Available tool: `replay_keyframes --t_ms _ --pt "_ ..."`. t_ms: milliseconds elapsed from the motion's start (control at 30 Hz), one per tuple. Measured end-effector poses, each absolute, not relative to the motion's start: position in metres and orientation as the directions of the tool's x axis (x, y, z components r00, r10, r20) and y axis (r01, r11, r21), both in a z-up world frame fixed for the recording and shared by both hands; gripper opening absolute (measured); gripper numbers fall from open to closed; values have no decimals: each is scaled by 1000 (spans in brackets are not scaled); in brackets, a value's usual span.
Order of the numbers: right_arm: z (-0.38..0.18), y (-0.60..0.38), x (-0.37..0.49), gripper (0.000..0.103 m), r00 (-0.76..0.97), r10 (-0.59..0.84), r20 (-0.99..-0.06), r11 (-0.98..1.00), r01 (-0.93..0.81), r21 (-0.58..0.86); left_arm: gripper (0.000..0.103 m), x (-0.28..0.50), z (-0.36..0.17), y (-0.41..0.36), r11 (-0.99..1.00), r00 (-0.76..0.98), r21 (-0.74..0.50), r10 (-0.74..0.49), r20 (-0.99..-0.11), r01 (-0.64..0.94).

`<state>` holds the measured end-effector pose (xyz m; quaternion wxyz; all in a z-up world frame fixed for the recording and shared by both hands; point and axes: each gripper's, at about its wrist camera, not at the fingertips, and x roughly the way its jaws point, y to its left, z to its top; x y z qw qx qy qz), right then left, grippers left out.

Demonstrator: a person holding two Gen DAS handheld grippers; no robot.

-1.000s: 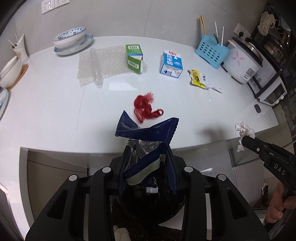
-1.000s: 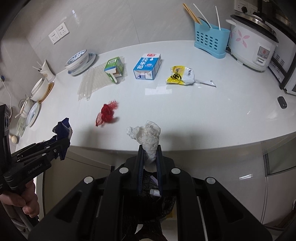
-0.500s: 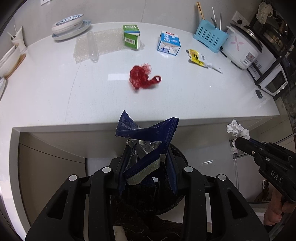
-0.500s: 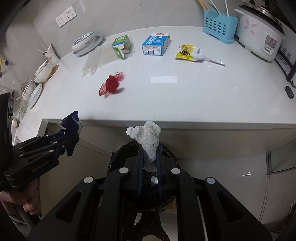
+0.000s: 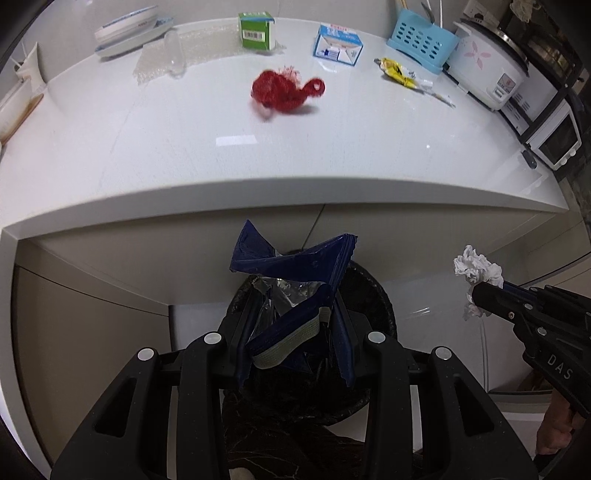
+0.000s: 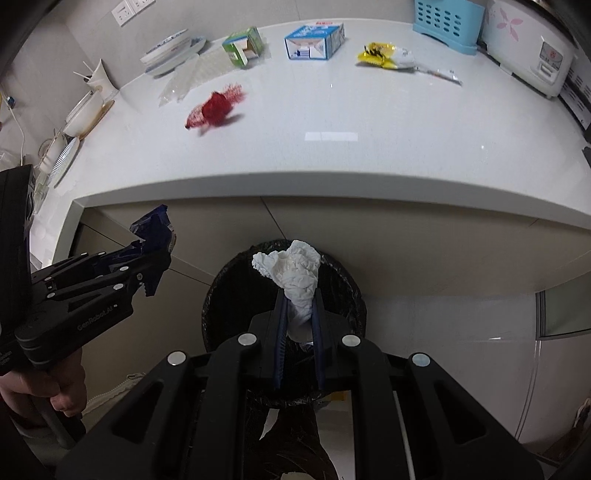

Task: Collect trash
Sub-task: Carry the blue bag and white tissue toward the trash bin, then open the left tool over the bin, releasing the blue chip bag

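A white glossy counter (image 5: 184, 155) curves across the far half of both views, backed by a pale tiled wall with sockets. On it lie a red mesh net (image 5: 284, 92) near the middle, a sheet of bubble wrap (image 5: 166, 62) and stacked bowls (image 5: 129, 31) to the far left, a green carton (image 5: 256, 30), a blue-and-white carton (image 5: 338, 45), a yellow wrapper (image 5: 397, 71), a light blue basket (image 5: 419, 40) and a white rice cooker (image 5: 487, 77) at the far right. Below the counter's near edge are beige cabinet fronts, and a round black bin (image 6: 343, 284) lined with a black bag stands on the floor.

The bin's inside is dark, and the gripper bodies cover most of it. The cooker and basket are cut off at the frame edges, and the print on the cartons is too small to read.

The left gripper (image 5: 295, 314) has its jaws partly closed on a crumpled dark blue foil wrapper (image 5: 295, 266) with a silvery inner side, held above the bin's mouth. The right gripper (image 6: 299, 325) has its jaws squeezed tight on a wad of white tissue (image 6: 295, 273), creased and bunched, sticking out past the tips over the bin opening. A hand (image 6: 44, 387) holds the left gripper's handle.
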<state>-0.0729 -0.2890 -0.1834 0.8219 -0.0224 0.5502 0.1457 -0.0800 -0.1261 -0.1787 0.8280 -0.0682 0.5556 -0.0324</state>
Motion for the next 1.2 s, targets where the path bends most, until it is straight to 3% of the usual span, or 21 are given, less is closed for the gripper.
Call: replay_keyframes --t_ms 600,1200 --pt "-254 -309 -71 12 294 168 -941 971 -215 106 35 -77 -242 -155 995 319 -99 -104 -942 30" --pt "-257 -332 -80 11 300 135 -944 984 -153 92 35 -67 -285 -185 992 270 -91 -111 -957 84"
